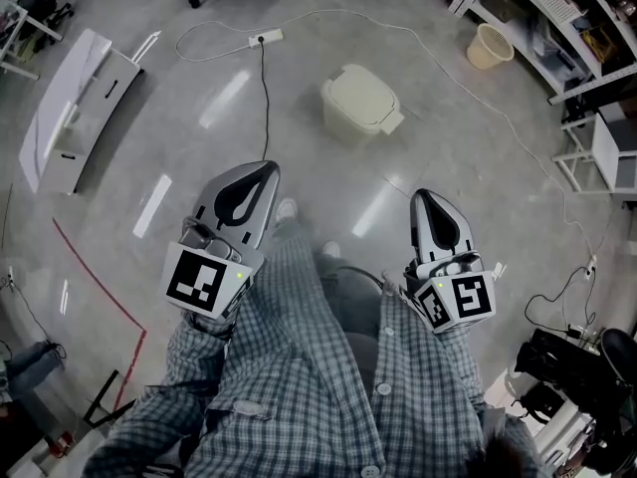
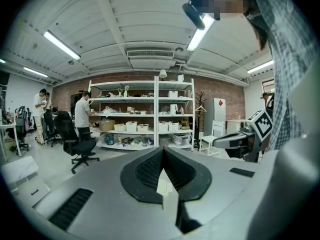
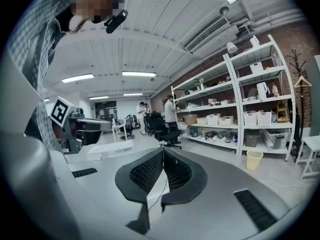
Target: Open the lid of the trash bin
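Left gripper [image 1: 268, 165], right gripper [image 1: 419, 193]: fingers pressed together | trash bin [image 1: 339, 120] lid [image 1: 358, 92] down, details blurry

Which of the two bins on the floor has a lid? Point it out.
The squarish cream trash bin in the middle of the floor; its lid is down. The round basket by the shelves is open-topped, with no lid.

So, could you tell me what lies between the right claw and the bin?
Only bare floor, in the head view, between the right claw and the bin.
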Tool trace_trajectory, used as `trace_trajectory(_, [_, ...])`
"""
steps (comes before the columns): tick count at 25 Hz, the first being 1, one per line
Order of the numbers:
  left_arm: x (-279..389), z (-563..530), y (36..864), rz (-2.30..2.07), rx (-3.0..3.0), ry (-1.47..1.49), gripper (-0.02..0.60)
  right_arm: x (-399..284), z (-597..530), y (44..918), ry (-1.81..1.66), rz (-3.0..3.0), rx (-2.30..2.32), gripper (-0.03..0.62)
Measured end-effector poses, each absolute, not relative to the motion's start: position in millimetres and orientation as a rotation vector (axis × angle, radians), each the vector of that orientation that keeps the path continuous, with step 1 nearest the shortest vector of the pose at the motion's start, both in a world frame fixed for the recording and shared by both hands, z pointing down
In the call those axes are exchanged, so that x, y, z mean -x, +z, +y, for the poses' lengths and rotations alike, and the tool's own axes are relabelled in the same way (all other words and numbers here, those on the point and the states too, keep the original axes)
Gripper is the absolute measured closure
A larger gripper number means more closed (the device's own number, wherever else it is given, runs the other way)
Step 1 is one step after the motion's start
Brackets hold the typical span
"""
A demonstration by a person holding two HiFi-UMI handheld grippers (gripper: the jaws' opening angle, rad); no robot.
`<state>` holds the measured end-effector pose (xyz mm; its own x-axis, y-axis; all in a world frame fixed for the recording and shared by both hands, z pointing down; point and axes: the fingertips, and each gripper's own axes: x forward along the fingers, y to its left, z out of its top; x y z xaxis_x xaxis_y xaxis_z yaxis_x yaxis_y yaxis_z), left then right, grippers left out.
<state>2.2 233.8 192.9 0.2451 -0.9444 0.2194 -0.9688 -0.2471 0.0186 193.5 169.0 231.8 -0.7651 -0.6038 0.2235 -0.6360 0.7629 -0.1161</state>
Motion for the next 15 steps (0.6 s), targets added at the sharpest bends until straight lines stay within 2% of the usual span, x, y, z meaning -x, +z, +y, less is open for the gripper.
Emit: trace_trajectory(15, [70.7, 159.2, 197.8, -1.666, -2.454, 0.264, 0.577, -123.8, 114.6, 228.0, 0.273, -2.71, -1.157, 0.576])
